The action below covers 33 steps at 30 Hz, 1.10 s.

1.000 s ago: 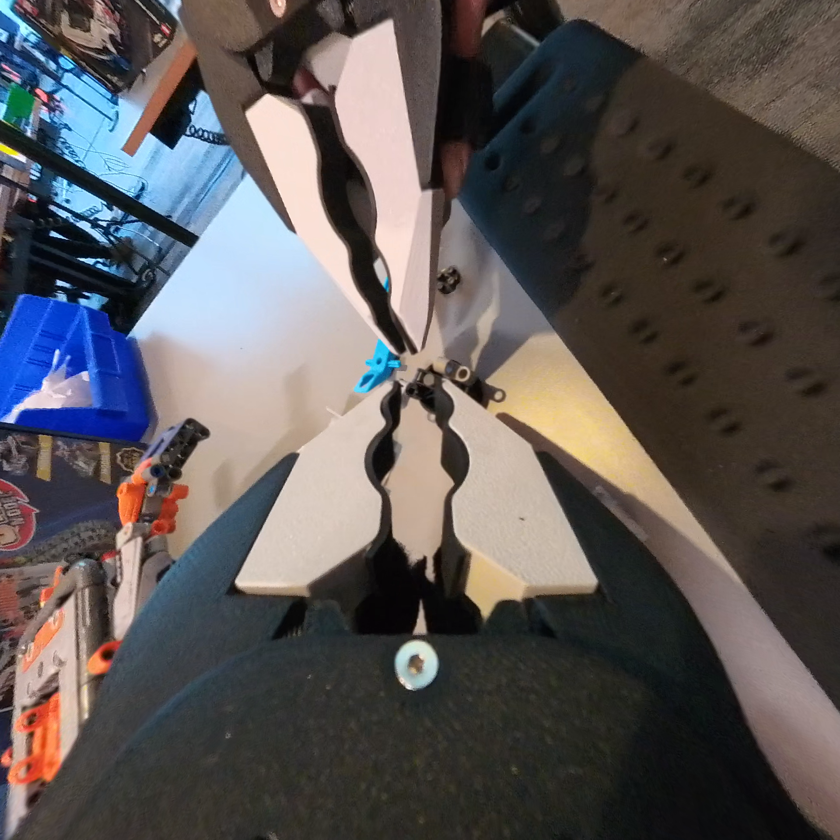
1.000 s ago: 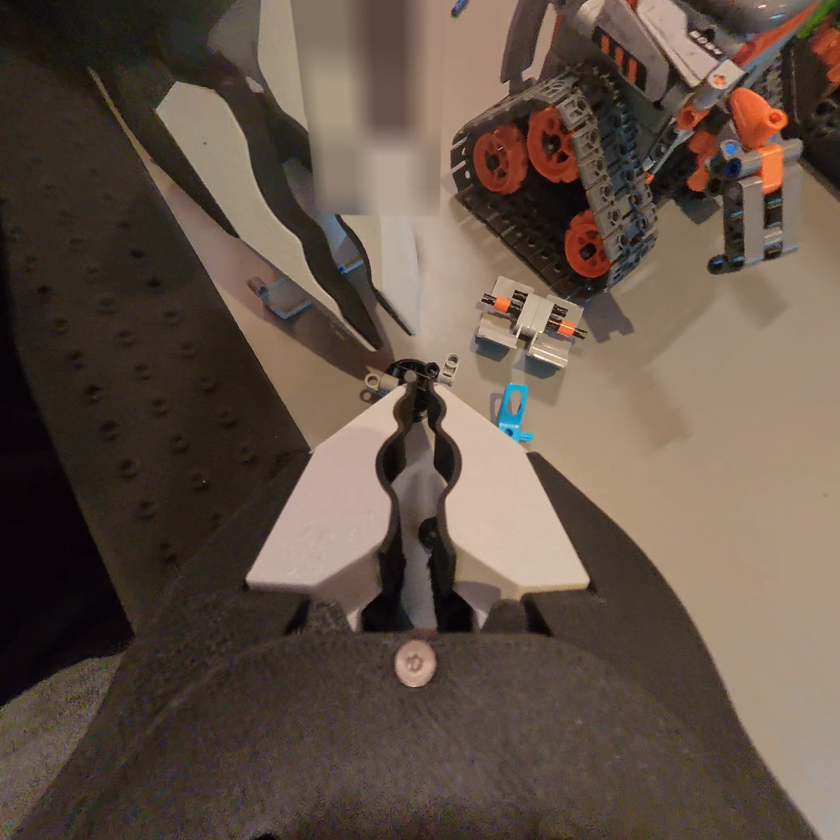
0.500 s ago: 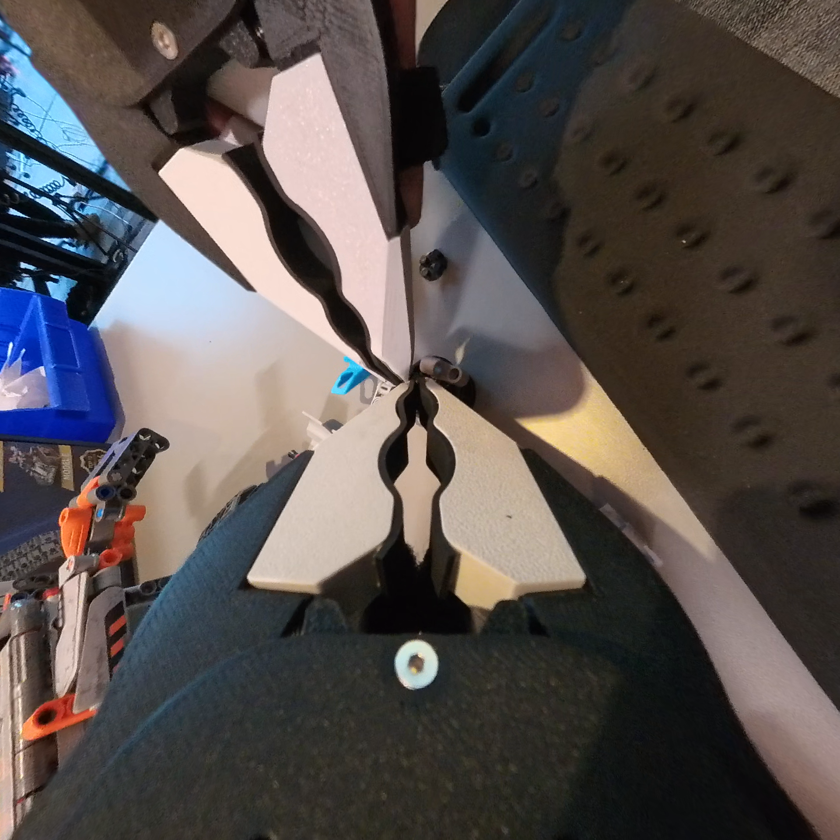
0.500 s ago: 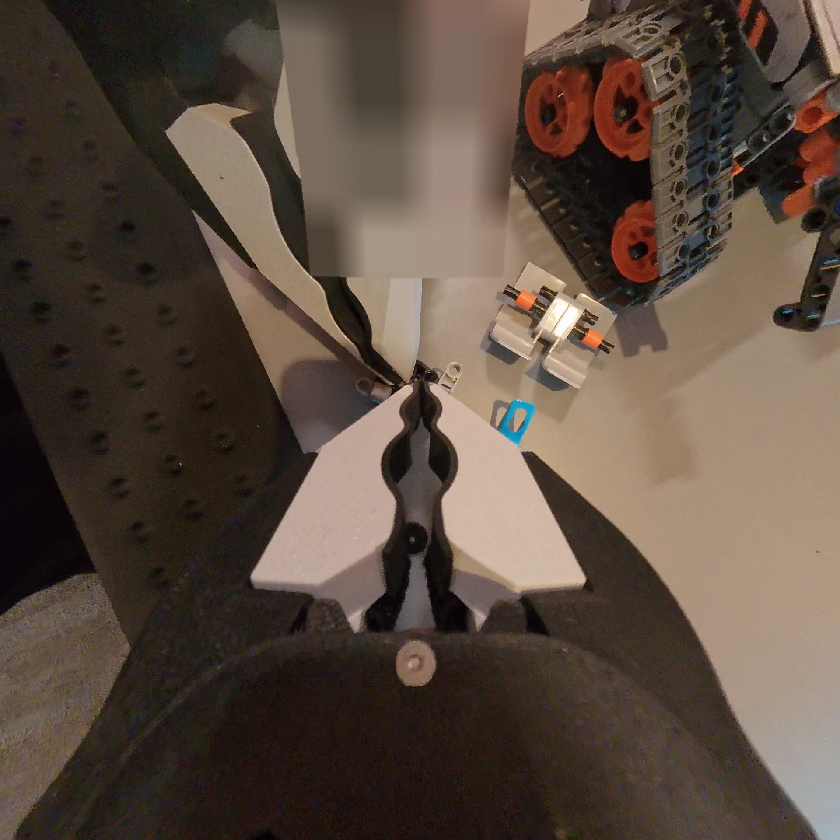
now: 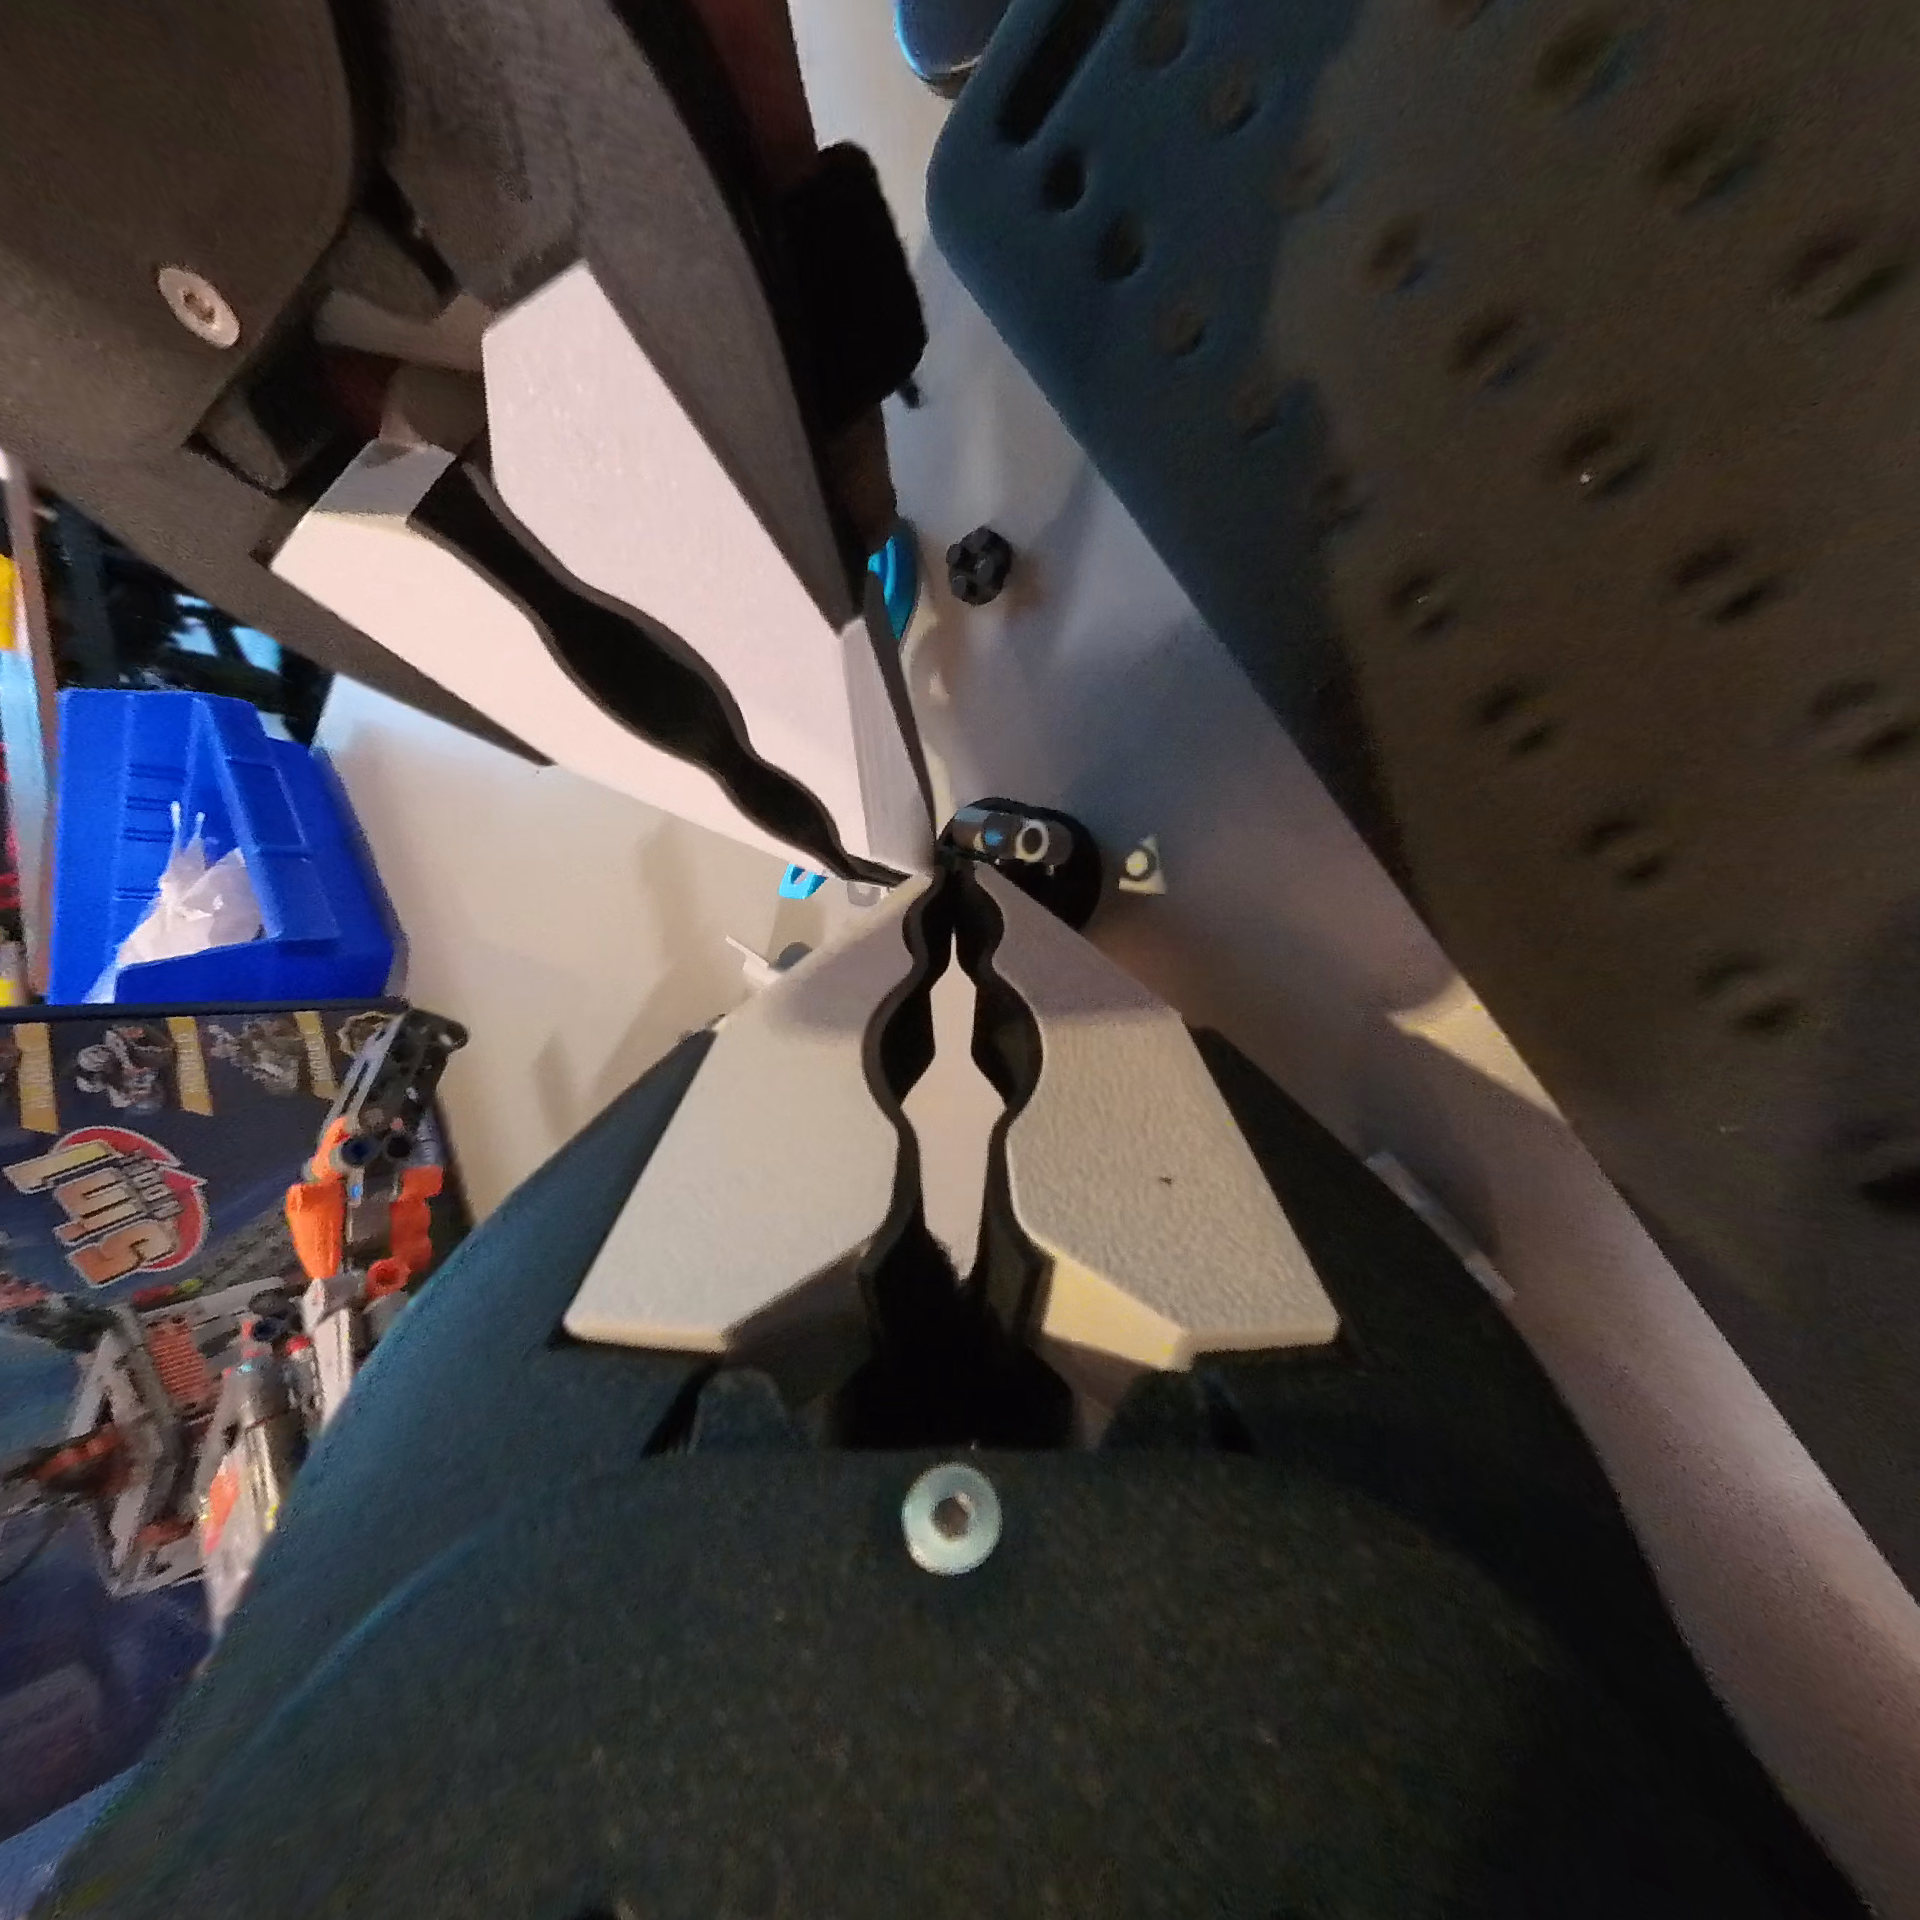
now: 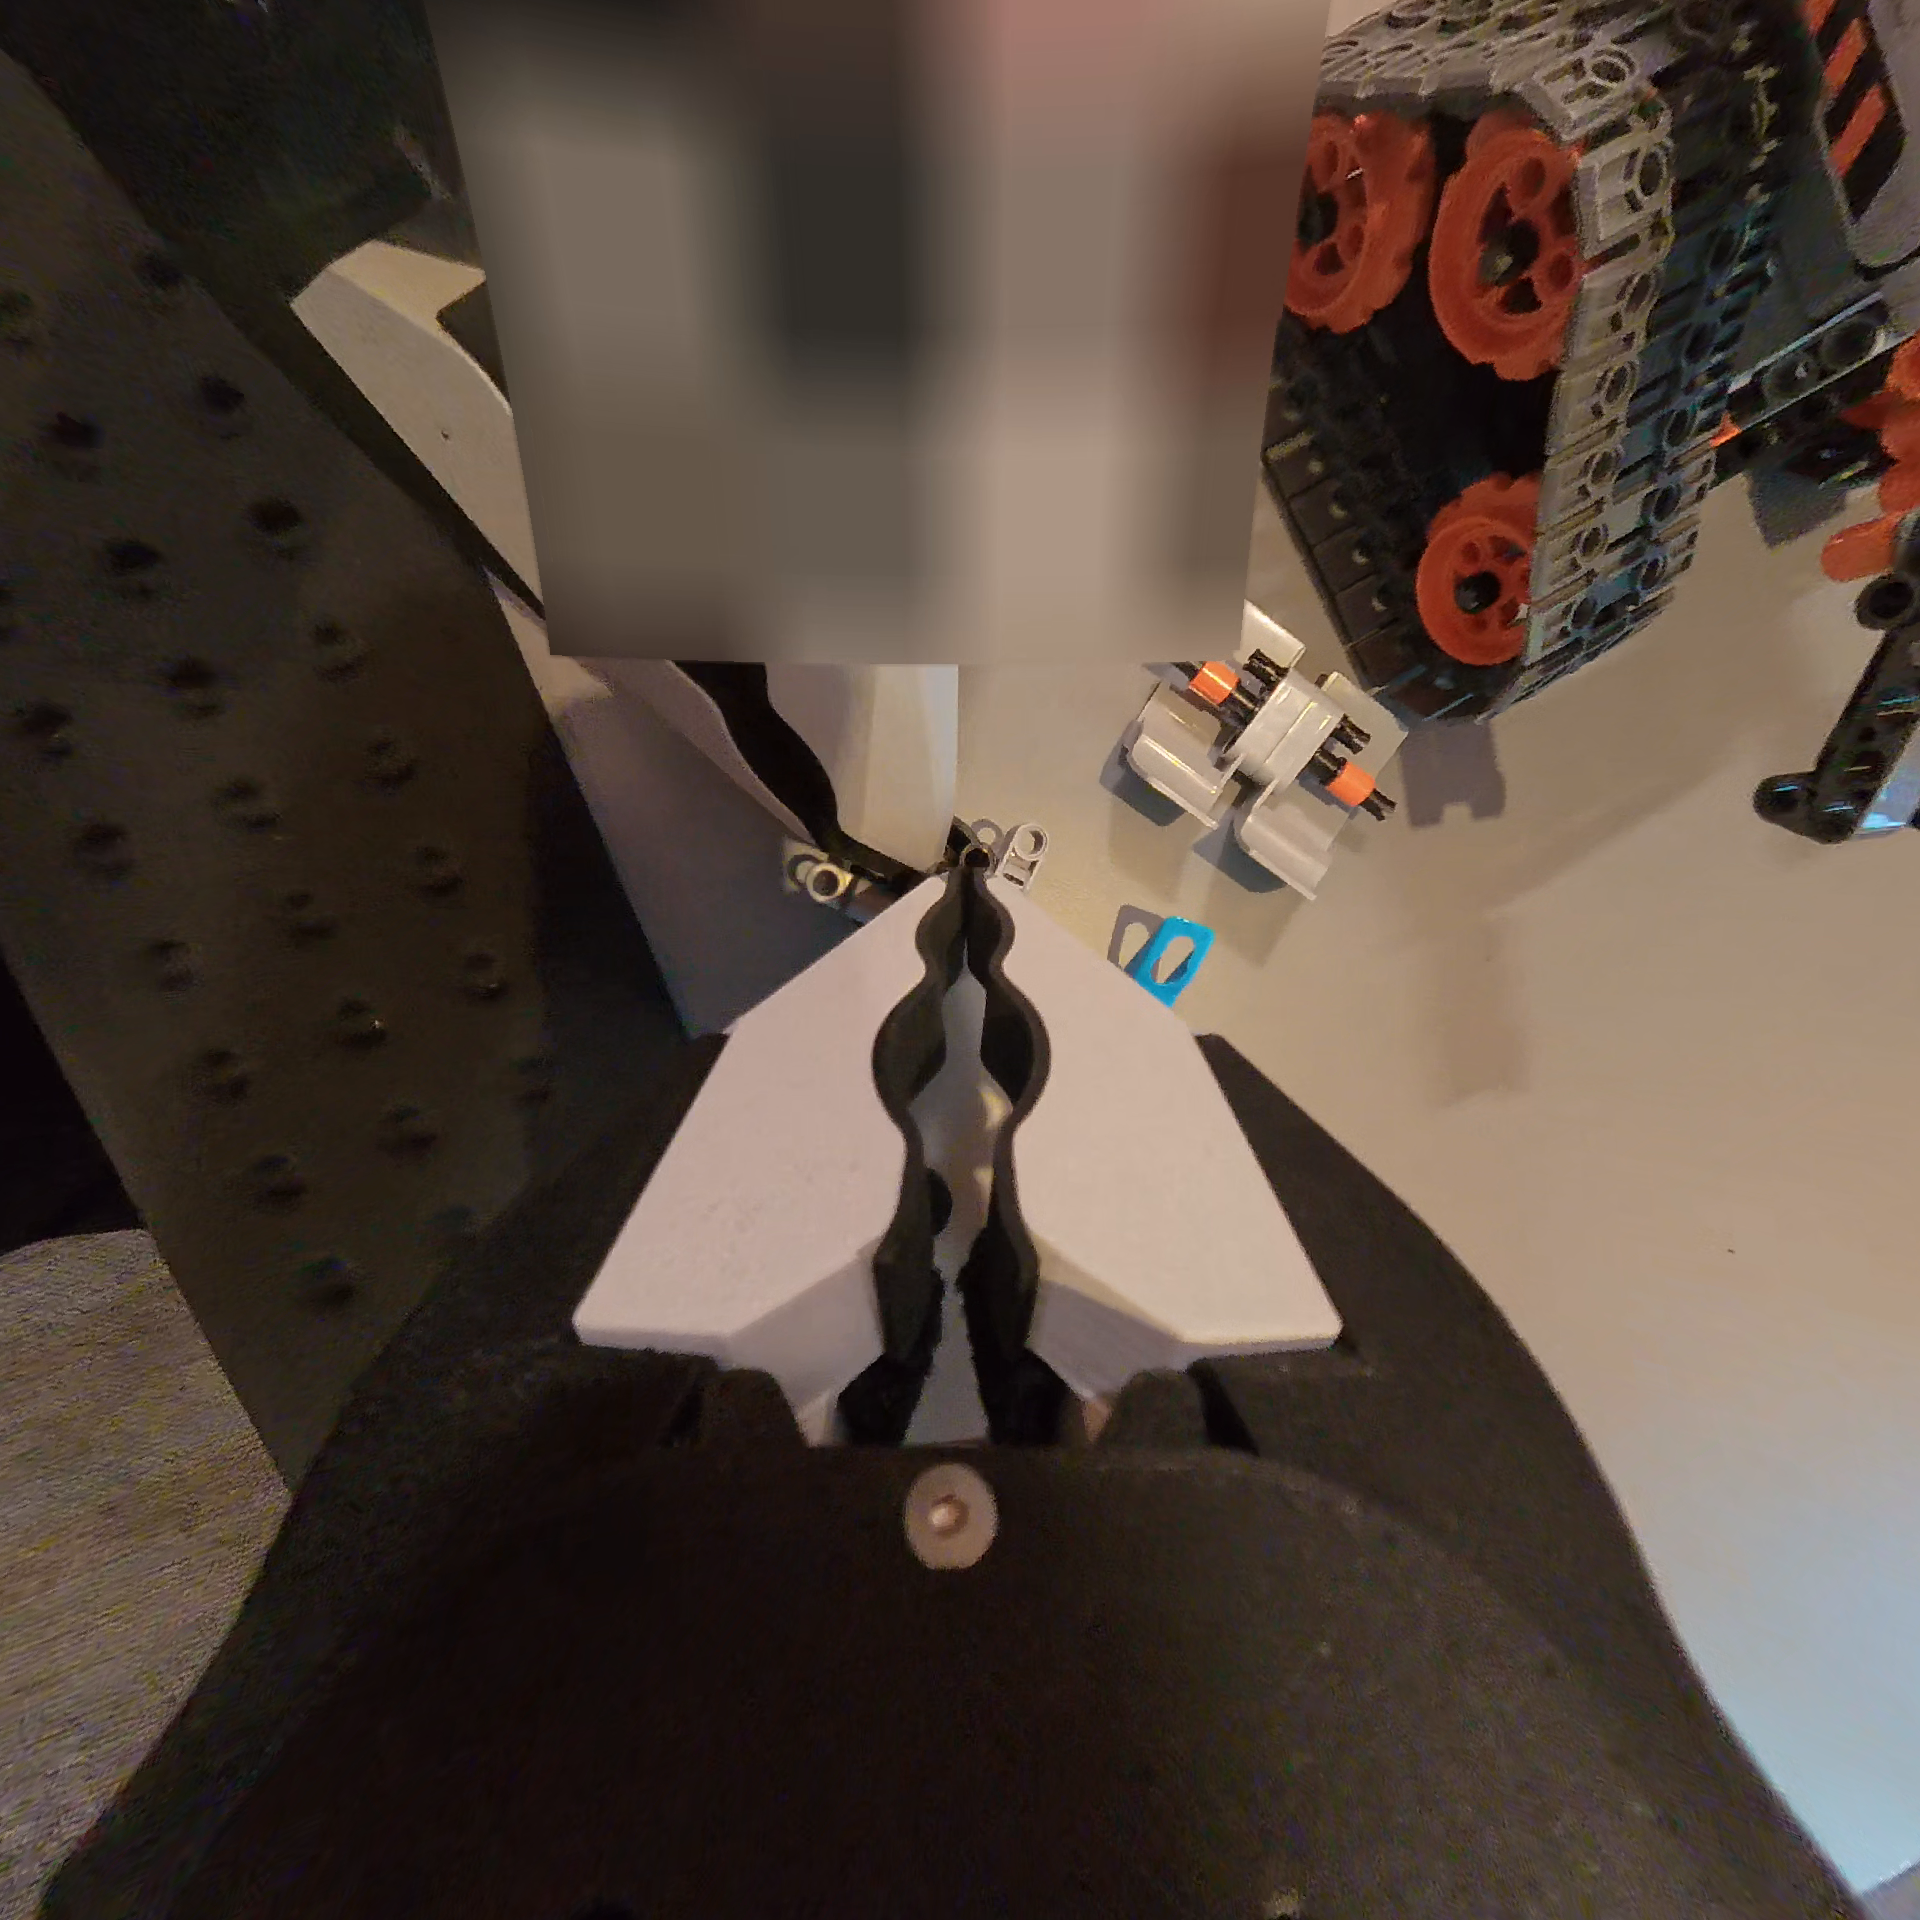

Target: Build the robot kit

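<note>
A small black-and-grey pin assembly is pinched between both grippers, tip to tip, just above the white table. My left gripper is shut on its black end. My right gripper is shut on it from the opposite side, and also shows in the left wrist view coming in from the upper left. Grey connector ends stick out beside the right tips. My left gripper reaches in from the upper left of the right wrist view. Most of the assembly is hidden by the fingertips.
A tracked brick vehicle with orange wheels stands at the far right. A grey sub-assembly and a blue piece lie near the tips. A black perforated chair, a blue bin, a printed box and a black knob piece are around. Only a small space, under 4 cm, lies between the two pairs of fingers. The blue piece is about 5 cm from my right fingertips.
Both grippers' jaws have closed from a small gap to a pinch on the small assembly. Both views have moved closer to the table items, and the tracked vehicle looms larger.
</note>
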Tool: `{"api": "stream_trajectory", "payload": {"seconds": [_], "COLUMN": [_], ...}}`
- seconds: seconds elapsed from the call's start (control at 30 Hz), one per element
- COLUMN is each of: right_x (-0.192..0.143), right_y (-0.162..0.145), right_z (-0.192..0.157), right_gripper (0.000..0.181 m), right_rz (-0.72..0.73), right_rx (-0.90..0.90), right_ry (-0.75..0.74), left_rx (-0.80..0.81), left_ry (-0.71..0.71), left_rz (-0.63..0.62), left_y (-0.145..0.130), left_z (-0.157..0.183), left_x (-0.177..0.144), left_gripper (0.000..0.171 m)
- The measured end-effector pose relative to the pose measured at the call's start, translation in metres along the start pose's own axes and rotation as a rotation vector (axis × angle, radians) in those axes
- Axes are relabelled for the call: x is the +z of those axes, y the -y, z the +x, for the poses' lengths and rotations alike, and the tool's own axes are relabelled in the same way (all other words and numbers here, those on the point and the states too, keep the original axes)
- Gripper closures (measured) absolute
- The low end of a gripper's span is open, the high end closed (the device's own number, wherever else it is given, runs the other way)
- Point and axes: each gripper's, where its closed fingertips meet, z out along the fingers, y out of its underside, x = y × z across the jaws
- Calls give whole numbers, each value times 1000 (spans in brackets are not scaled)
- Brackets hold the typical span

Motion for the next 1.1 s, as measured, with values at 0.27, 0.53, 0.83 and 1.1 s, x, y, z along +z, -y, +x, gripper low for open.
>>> {"api": "stream_trajectory", "payload": {"seconds": [0.27, 0.53, 0.83, 1.1], "right_x": [-9, -6, -6, -4], "right_y": [4, -1, -2, -3], "right_z": [-3, -6, -7, -8], "right_gripper": [181, 181, 181, 181], "right_rz": [55, 12, -95, -195], "right_rx": [4, 4, 7, -33], "right_ry": [6, 68, 129, 133], "left_rx": [54, 72, 86, 79], "left_ry": [48, 51, 60, 37], "left_rz": [-24, -40, -58, -65], "left_y": [1, 1, 2, 3], "left_z": [0, -1, 0, 2], "left_x": [0, 1, 2, 3], "left_gripper": [171, 171, 171, 171]}}
